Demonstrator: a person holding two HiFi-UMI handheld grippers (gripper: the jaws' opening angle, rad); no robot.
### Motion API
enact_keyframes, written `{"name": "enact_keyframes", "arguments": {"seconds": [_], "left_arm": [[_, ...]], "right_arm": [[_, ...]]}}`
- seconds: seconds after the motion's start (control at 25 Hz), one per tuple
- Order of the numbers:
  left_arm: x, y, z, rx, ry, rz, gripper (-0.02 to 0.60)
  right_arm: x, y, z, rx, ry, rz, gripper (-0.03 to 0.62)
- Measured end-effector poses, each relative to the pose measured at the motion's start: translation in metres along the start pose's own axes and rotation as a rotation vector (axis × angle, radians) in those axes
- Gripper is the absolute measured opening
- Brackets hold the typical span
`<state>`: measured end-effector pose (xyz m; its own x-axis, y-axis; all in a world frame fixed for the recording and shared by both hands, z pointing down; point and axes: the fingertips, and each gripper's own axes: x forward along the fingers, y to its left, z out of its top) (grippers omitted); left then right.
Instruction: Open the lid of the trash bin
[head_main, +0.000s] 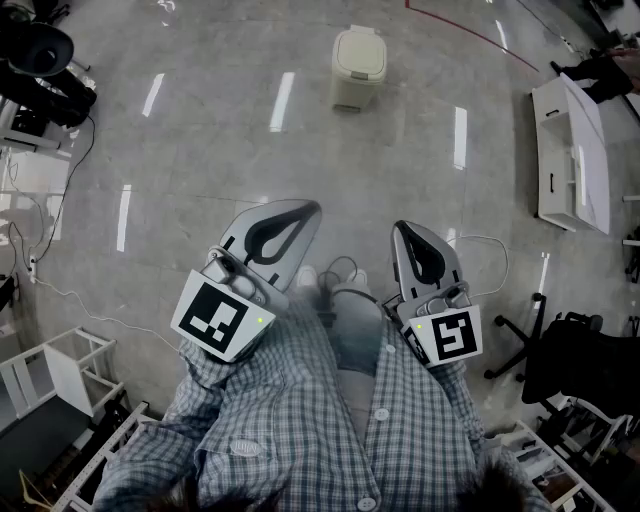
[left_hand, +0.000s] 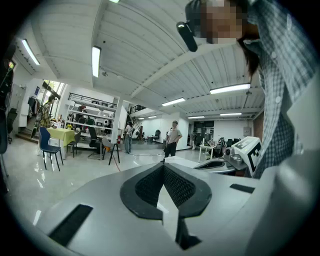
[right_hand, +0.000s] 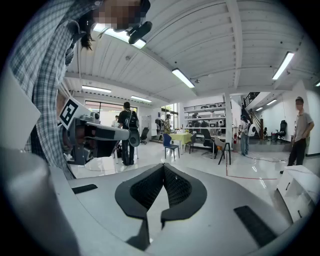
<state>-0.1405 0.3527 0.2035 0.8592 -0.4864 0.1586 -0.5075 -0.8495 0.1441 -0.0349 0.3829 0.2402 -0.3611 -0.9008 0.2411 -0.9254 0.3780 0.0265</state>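
Grey jaws of the left gripper (head_main: 305, 212) and right gripper (head_main: 402, 232) are pressing tip to tip, holding nothing, beside the person's checked shirt (head_main: 300, 420). Well ahead, the trash bin (head_main: 357, 68) is standing on the glossy floor (head_main: 220, 150), lid (head_main: 360, 52) down. Jaws arriving closed are likely risking shoving the bin away rather than lifting the lid.

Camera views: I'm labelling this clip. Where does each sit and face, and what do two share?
Head view: on the head, facing down: floor, trash bin, left gripper, right gripper, checked shirt.
Left gripper view: on that gripper, facing across the hall; shut jaws, sleeve.
Right gripper view: likewise; shut jaws, sleeve.
Shared: both gripper views show the yellow table.
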Motion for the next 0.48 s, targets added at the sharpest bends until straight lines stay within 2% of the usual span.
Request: {"name": "enact_keyframes", "arguments": {"seconds": [0.48], "left_arm": [[-0.001, 0.0017, 0.0037, 0.0, -0.009, -0.003, 0.006]], "right_arm": [[0.0011, 0.002, 0.0066, 0.018, -0.007, 0.008, 0.02]]}}
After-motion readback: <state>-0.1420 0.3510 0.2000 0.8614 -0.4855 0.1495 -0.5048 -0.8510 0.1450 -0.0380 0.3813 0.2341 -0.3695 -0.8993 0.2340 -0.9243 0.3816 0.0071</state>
